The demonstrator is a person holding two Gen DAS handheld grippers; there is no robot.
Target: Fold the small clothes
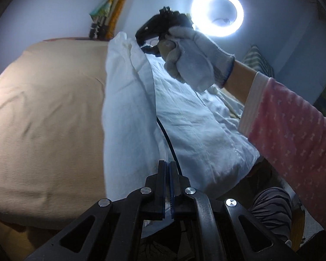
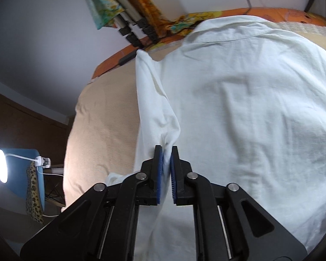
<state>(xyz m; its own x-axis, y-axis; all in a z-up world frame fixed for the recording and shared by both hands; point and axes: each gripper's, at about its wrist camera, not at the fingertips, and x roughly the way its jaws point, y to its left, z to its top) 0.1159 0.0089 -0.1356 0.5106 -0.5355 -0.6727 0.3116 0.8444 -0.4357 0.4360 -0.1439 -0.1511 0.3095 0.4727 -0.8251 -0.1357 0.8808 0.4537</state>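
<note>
White shirt (image 2: 239,108) fold between right gripper (image 2: 166,150) pads.

Left wrist view: riding on the left gripper (image 1: 168,169), looking steeply down and close at the white shirt (image 1: 128,108).
Right wrist view: riding on the right gripper (image 2: 166,154), facing down, close over the shirt.
Shared: both are showing the shirt and the tan cover (image 1: 45,113).

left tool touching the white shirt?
Touching. The left wrist view shows the left tool with its jaws shut on a fold of the white cotton shirt, fabric visible between the blue pads.
</note>
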